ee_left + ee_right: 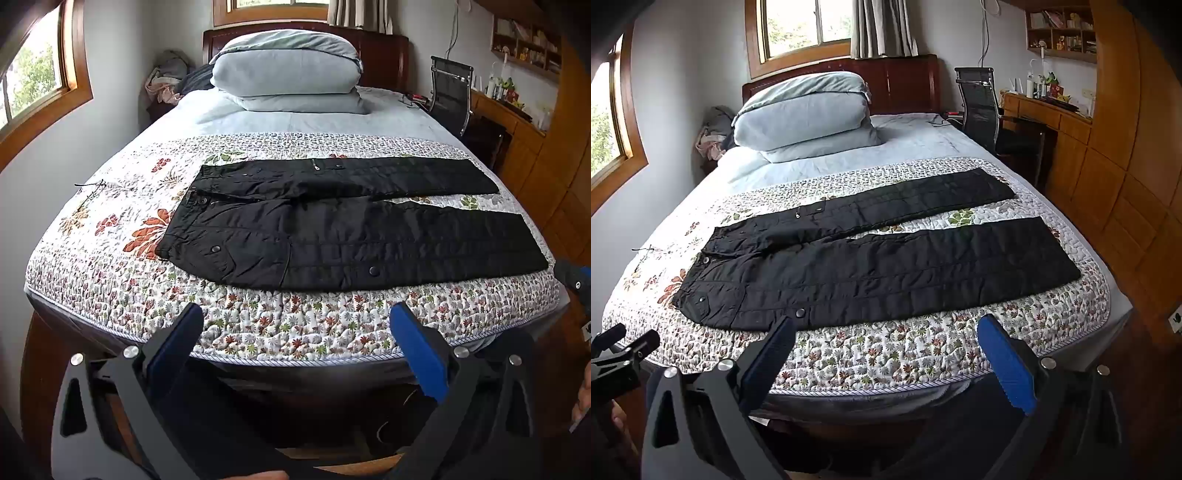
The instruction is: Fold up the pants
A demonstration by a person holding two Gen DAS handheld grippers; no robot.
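Black quilted pants (332,229) lie flat on the floral quilt (258,325), waistband at the left, both legs spread apart and running to the right. They also show in the right wrist view (879,266). My left gripper (297,314) is open and empty, held above the bed's foot edge, short of the pants. My right gripper (886,328) is open and empty, also near the foot edge, its left fingertip (785,332) over the near hem of the pants. Each gripper shows at the edge of the other's view.
A folded light-blue duvet and pillow (288,74) are stacked at the headboard. A black office chair (452,88) and a wooden desk (1052,110) stand to the right of the bed. Wooden cabinets line the right wall. A clothes heap (166,79) sits at the far left.
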